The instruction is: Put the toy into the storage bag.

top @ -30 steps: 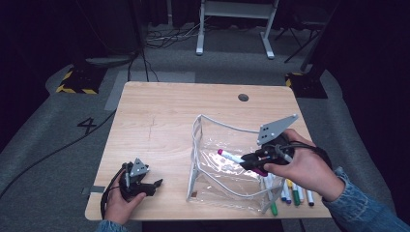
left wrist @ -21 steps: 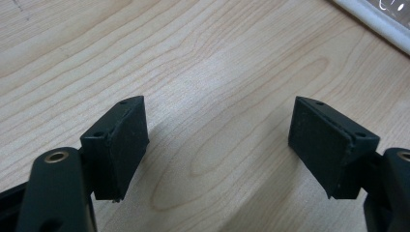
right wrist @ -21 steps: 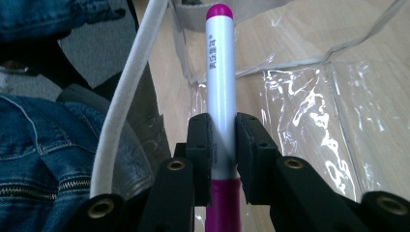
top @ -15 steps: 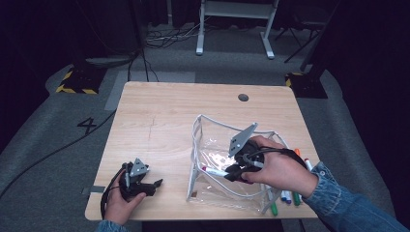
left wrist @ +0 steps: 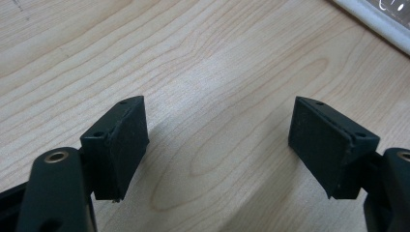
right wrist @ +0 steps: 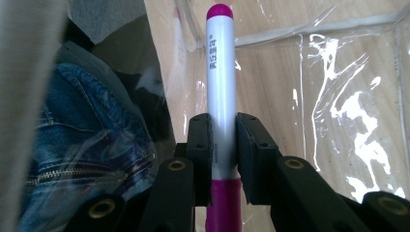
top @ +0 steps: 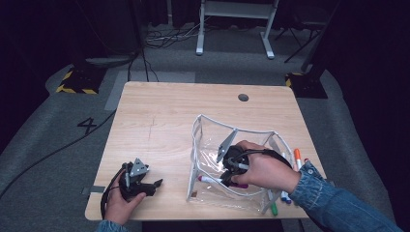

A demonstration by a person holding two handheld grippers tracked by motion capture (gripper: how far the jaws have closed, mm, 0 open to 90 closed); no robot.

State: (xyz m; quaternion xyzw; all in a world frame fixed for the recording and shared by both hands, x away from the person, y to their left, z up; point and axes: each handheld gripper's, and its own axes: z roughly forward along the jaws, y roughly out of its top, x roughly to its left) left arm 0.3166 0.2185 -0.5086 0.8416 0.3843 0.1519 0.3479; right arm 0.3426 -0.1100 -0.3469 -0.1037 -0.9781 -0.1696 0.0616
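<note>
Bare table [top: 159, 125] left of pouch [top: 208, 145]

Spare markers [top: 296, 162] lie along the right edge of a wooden desk [top: 164, 121]; yellow-black hazard blocks [top: 76, 82] sit on the grey floor [top: 58, 140].

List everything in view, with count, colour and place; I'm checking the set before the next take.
table: one, light wood, centre
pouch: one, clear with white edging, standing open on the table's right half
held marker: one, white with magenta cap, inside the pouch
loose markers: several, orange, green and blue among them, at the pouch's right edge
cable hole: one, grey, far edge
left gripper: black, jaws open over bare wood
right gripper: black, shut on the held marker
</note>
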